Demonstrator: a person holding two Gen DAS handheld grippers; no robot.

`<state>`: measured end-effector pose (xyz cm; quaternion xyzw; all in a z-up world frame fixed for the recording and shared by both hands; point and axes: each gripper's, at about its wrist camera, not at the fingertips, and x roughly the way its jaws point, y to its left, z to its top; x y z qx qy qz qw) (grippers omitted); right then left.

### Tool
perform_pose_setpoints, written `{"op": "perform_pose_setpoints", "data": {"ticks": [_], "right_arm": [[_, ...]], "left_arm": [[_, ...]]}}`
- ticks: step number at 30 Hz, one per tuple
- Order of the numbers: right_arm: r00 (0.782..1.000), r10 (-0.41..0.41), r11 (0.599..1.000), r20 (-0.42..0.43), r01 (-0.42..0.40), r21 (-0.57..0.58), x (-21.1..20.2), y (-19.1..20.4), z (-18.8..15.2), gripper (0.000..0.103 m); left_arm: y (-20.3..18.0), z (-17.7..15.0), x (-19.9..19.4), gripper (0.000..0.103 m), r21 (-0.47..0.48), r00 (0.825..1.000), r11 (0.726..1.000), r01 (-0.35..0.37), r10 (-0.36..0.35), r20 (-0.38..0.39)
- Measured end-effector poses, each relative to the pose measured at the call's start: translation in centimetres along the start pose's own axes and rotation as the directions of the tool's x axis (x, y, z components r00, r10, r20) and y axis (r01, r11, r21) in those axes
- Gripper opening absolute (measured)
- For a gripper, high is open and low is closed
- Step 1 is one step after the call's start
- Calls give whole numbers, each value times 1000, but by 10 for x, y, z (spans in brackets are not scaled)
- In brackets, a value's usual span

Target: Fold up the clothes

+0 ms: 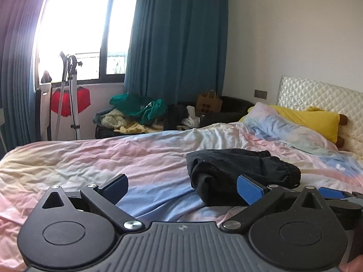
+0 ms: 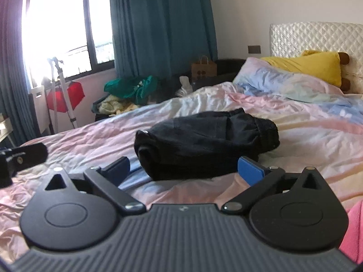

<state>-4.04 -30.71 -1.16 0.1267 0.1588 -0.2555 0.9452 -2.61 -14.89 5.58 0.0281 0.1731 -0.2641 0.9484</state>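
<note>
Left wrist view: left gripper (image 1: 182, 187) has its blue-padded fingers (image 1: 249, 189) spread wide, nothing between them. A folded black garment (image 1: 240, 172) lies on the pastel bedsheet (image 1: 102, 158), ahead and to the right, partly behind the right-hand finger; whether finger and cloth touch cannot be told. Its ribbed waistband faces the headboard (image 1: 317, 97). No readable writing on the garment. A small round emblem sits on the gripper body, too small to read. At the frame's right edge part of the other tool shows, cut off. Beyond the bed: a clothes pile (image 1: 136, 113), a brown paper bag (image 1: 208, 103) with dark printed dots, illegible, and teal curtains (image 1: 177, 40). The window (image 1: 79, 29) is blown out by glare.

Right wrist view: right gripper (image 2: 183, 170) also stands wide apart, empty. The black garment (image 2: 204, 140) lies directly ahead, centred between the fingers' line but just beyond the tips, resting on the bedsheet (image 2: 306, 140). A yellow pillow (image 2: 313, 66) lies by the headboard (image 2: 313, 36), with something brown mostly hidden behind it. At the left edge a black piece of the left tool (image 2: 20, 156) carries faint white lettering, unreadable. Pink fabric (image 2: 354, 226) is cut off at lower right.
</note>
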Motion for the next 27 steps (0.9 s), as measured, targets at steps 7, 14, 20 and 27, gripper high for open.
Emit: {"op": "perform_pose_setpoints", "data": {"ticks": [7, 14, 20, 27], "right_arm": [[1000, -12, 1000, -1, 12, 18, -1, -2, 2, 103], [999, -39, 999, -35, 39, 1, 10, 1, 1, 103], [998, -47, 999, -42, 46, -19, 13, 5, 0, 103], [998, -52, 998, -31, 51, -24, 12, 5, 1, 103]], "left_arm": [[9, -4, 4, 103, -20, 999, 1000, -19, 18, -39], [8, -3, 2, 103, -7, 998, 1000, -23, 23, -55], [4, -5, 4, 103, 14, 998, 1000, -28, 28, -63], [2, -5, 2, 103, 43, 997, 998, -49, 51, -52]]}}
